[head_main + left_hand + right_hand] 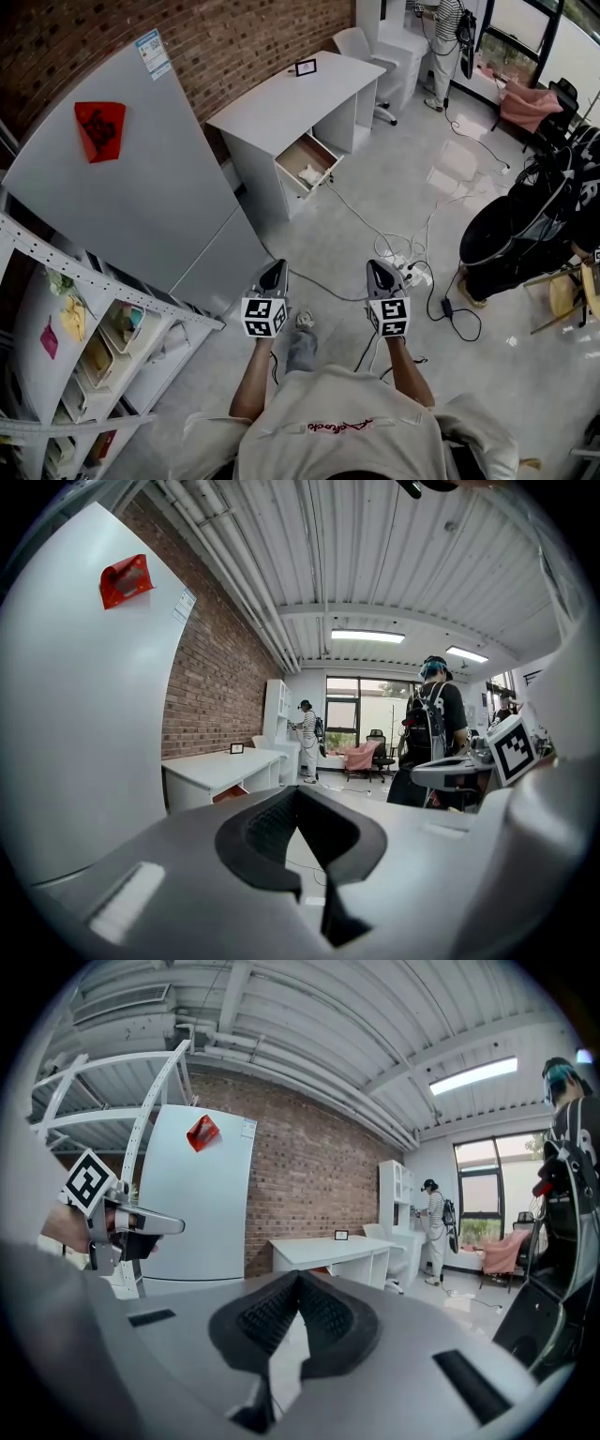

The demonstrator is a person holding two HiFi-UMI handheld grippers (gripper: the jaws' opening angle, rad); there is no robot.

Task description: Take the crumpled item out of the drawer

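Observation:
A white crumpled item (310,172) lies in the open wooden drawer (302,156) of the white desk (281,98) against the brick wall. I stand well back from it on the grey floor. My left gripper (275,268) and right gripper (378,268) are held side by side in front of me, pointing towards the desk, both shut with nothing between the jaws. In the left gripper view the left gripper (298,795) shows its tips meeting, with the desk (220,769) far beyond. The right gripper (300,1279) is likewise shut, desk (328,1251) in the distance.
A grey refrigerator (141,187) and a white shelf rack (94,337) stand at my left. Cables and a power strip (412,272) lie on the floor ahead. Black bags (525,225) stand at the right. A person (448,37) is at the far back.

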